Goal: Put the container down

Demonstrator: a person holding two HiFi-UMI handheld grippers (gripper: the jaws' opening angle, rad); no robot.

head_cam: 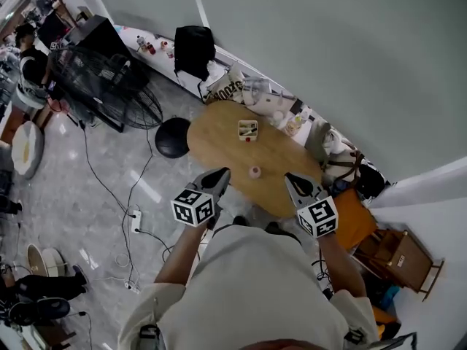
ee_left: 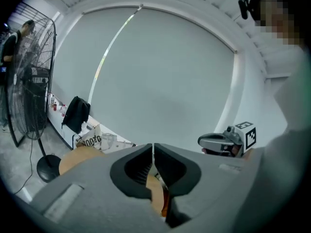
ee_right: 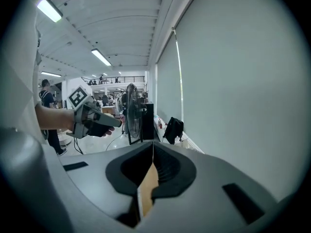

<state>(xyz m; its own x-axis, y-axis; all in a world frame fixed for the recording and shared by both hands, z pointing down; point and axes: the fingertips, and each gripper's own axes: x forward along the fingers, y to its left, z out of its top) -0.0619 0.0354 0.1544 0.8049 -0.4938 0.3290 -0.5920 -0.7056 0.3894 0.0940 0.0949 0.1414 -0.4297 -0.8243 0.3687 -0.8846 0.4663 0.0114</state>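
A small white open container [head_cam: 248, 130] with a few items inside stands on the far part of the oval wooden table [head_cam: 219, 148]. A small pink object [head_cam: 255, 171] sits nearer me on the same table. My left gripper [head_cam: 222, 173] is held up over the table's near left edge, shut and empty. My right gripper [head_cam: 290, 177] is raised over the near right edge, also shut and empty. In the left gripper view the jaws [ee_left: 153, 149] meet with nothing between them, and so do those in the right gripper view [ee_right: 152, 147]. Both grippers are well apart from the container.
A large black floor fan [head_cam: 102, 79] stands far left. A black round stool [head_cam: 172, 137] sits by the table's left end. Cables and a power strip [head_cam: 135, 221] cross the floor. A cluttered ledge [head_cam: 241, 86] runs behind the table. A wooden crate [head_cam: 401, 257] stands at the right.
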